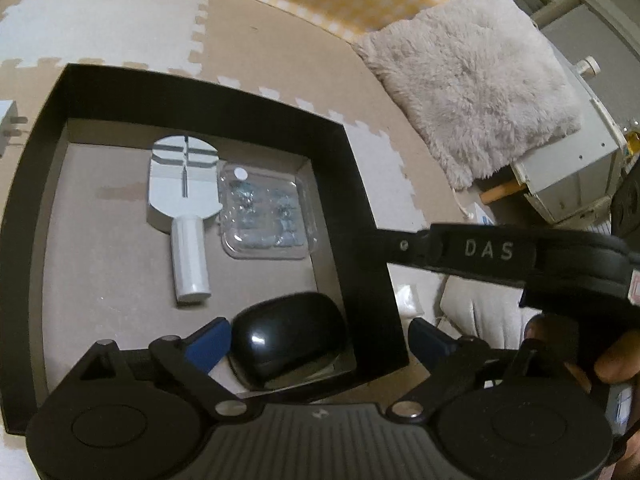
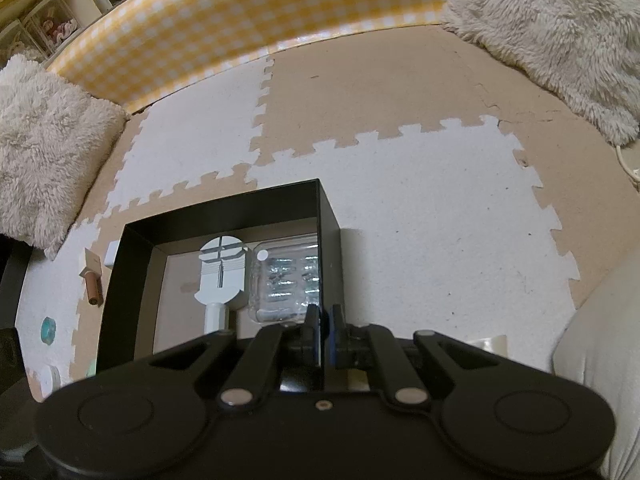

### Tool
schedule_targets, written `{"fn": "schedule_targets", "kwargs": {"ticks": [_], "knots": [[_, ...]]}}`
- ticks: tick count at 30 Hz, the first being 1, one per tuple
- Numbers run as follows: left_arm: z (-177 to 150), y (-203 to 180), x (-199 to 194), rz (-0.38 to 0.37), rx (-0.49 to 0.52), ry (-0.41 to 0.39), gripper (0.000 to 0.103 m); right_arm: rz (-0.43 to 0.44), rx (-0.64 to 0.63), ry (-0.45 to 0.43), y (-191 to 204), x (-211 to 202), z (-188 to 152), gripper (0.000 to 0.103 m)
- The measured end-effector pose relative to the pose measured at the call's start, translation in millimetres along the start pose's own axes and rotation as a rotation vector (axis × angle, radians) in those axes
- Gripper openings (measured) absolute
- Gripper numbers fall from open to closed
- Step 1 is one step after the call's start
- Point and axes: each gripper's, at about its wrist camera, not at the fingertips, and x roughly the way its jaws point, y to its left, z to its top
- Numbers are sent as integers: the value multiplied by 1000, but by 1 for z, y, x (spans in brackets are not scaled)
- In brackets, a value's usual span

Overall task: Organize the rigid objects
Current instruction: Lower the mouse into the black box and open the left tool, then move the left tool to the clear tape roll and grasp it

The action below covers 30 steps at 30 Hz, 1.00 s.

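Box is seen in the left wrist view with a white tool, a clear blister case and a black case inside. Left gripper is spread wide, nothing held; the black case sits between its fingers, nearer the left finger, long axis roughly across the gap. The box's right wall lies between the case and the right finger.

Right wrist view: right gripper is clamped on the box's right wall. Loose items are seen left of the box, so the left gripper is judged nearer.
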Motion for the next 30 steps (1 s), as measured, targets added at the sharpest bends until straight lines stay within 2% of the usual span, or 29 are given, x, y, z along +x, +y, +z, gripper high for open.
{"fn": "schedule_targets", "kwargs": {"ticks": [7, 14, 18, 22, 30], "knots": [[0, -6, -4, -3, 39, 17, 96, -2, -5, -2, 0, 0, 0, 5], [-1, -18, -21, 44, 139, 18, 103, -2, -4, -2, 0, 0, 0, 5], [0, -21, -35, 75, 176, 7, 103, -3, -7, -2, 0, 0, 0, 5], [3, -25, -51, 99, 206, -26, 103, -4, -7, -3, 0, 0, 0, 5], [15, -29, -89, 174, 248, -143, 103, -4, -9, -3, 1, 0, 0, 5]]}}
